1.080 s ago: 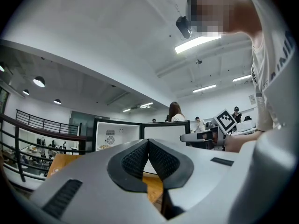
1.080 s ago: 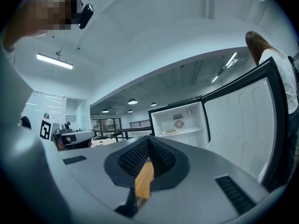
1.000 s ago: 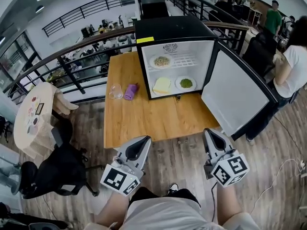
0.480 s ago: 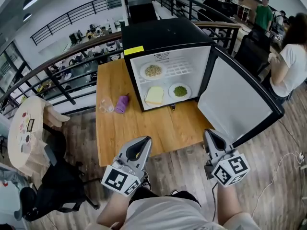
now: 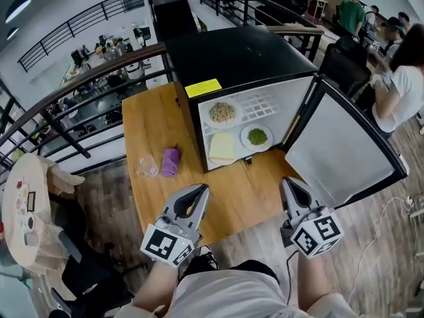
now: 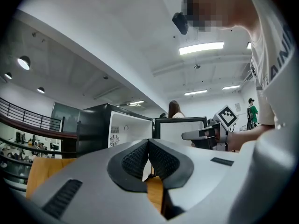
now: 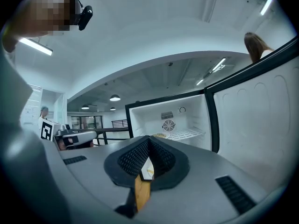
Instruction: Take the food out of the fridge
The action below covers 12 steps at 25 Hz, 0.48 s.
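A black mini fridge [image 5: 238, 58] stands on the wooden table [image 5: 156, 111] with its door [image 5: 338, 154] swung open to the right. On its upper shelf lies a plate of pale noodles [image 5: 222, 112]. Below sit a yellow slab of food [image 5: 222, 148] and a plate of green food [image 5: 257, 136]. My left gripper [image 5: 199, 189] and right gripper [image 5: 286, 183] hover side by side at the table's near edge, both shut and empty, well short of the fridge. The right gripper view looks into the fridge [image 7: 173, 120] and shows the noodle plate [image 7: 160, 136].
A purple object [image 5: 170, 161] and a clear glass [image 5: 146, 167] lie on the table left of the fridge. A railing runs behind the table. People stand at the far right [image 5: 397, 91]. A round side table [image 5: 26, 211] is at the left.
Both grippers have come forward from over the floor to the table's near edge. The fridge and table now appear closer and shifted right in the head view.
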Tool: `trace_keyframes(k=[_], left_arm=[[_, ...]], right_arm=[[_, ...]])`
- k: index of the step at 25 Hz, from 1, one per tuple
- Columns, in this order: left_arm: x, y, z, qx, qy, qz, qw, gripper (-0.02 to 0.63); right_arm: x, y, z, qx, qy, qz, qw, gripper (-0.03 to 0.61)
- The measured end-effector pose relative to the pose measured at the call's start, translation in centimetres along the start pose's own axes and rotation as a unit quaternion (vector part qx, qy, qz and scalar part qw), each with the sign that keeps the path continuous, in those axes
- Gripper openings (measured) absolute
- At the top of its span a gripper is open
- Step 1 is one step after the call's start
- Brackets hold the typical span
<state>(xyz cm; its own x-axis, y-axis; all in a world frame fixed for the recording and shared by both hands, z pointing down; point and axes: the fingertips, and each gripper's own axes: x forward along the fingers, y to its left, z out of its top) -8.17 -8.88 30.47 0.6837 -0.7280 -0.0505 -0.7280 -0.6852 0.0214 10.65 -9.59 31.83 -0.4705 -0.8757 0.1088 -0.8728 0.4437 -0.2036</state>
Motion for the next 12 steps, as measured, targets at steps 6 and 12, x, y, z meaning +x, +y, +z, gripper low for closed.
trace_keyframes(k=[6,12], left_arm=[[1.3,3.8,-0.9,-0.011,0.005,-0.024,0.9996,0.009],[4.2,3.6,-1.7,-0.013,0.01,-0.034,0.9993,0.009]], right_arm=[[3.9,0.5,-0.7,-0.007,0.004,-0.035,0.999,0.018],[4.9,-1.6,-1.6,0.015,0.017,-0.039,0.999,0.018]])
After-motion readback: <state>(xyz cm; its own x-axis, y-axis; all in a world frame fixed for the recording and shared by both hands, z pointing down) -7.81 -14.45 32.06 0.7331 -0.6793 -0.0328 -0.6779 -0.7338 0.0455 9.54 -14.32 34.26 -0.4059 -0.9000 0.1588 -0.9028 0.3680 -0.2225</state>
